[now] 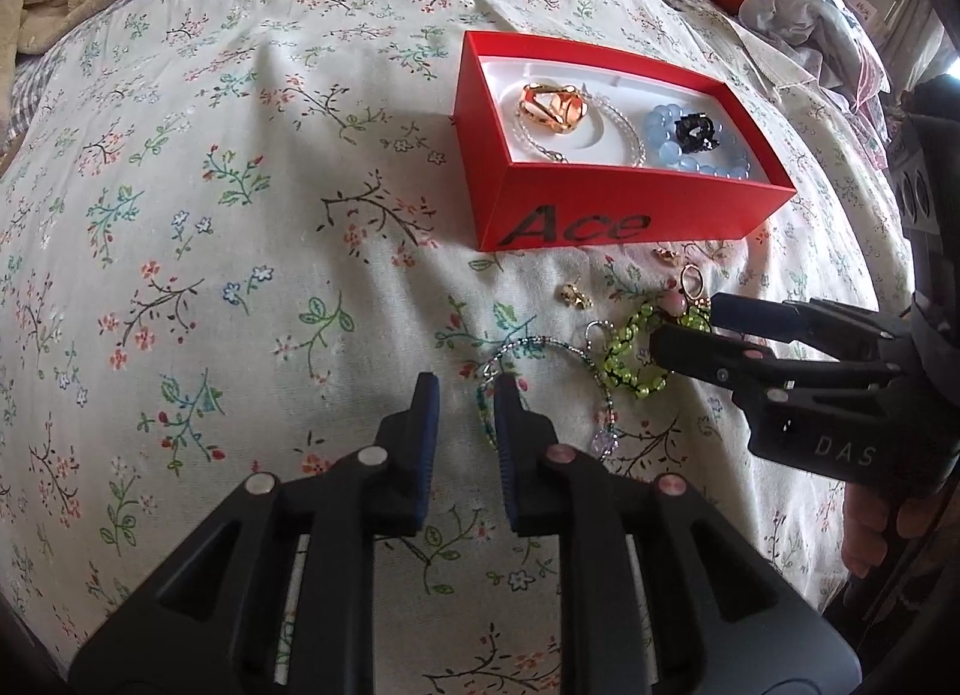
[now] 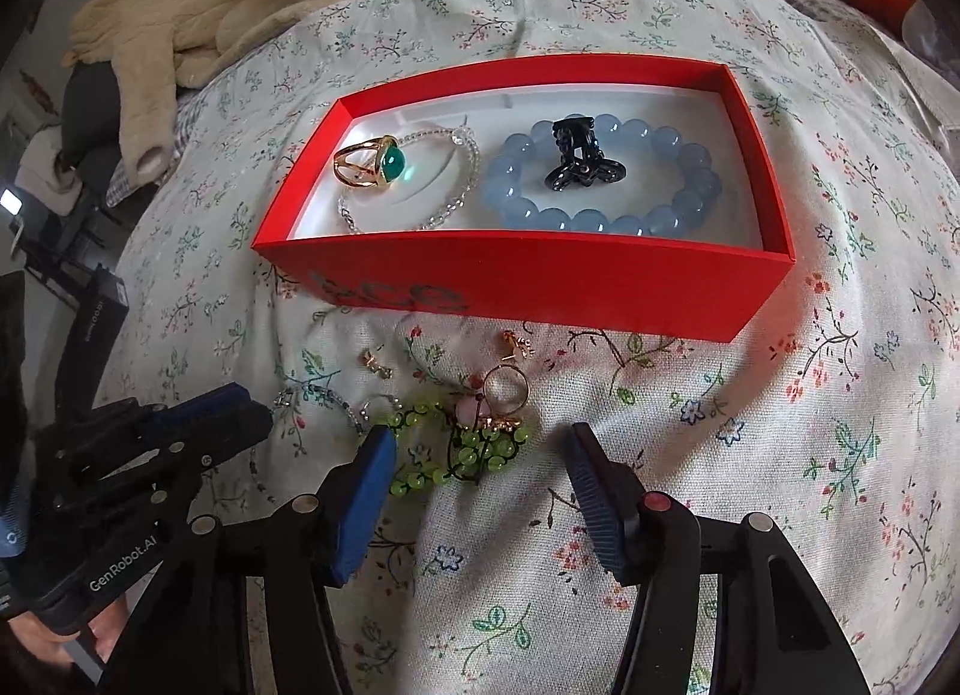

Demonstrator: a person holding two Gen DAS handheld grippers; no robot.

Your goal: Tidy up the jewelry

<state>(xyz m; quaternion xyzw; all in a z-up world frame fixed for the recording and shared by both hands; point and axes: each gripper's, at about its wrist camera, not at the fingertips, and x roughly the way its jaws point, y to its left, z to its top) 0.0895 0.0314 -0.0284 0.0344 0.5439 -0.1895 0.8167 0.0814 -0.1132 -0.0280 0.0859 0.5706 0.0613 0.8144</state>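
A bed [image 2: 780, 485] with a flowered cover is carrying everything, its soft surface letting small pieces settle into folds. Just ahead of both tools, a red box [image 2: 540, 287] is sitting open, its white lining already holding a blue bead bracelet [image 2: 678, 203], a black claw clip [image 2: 579, 158] resting inside that bracelet's loop, a clear bead chain [image 2: 444, 209] and a gold ring with a green stone [image 2: 375, 164]. These look sorted, so the box is likely serving as the collecting place.

The right tool [image 2: 480, 467] is pointing steeply down with its jaws standing apart and gripping nothing. Between and just beyond its fingertips, a green bead bracelet [image 2: 468, 455] is lying tangled with a gold ring [image 2: 507, 386] and a pink charm [image 2: 465, 410]; the wide gap seems meant to straddle this cluster.

The left tool [image 1: 465, 386] is hovering beside it, its jaws nearly together but with a narrow gap and nothing held. A thin beaded bracelet [image 1: 543, 344] is lying just past its fingertips.

Two small gold earrings [image 2: 375, 362] are lying loose between the tools and the box.
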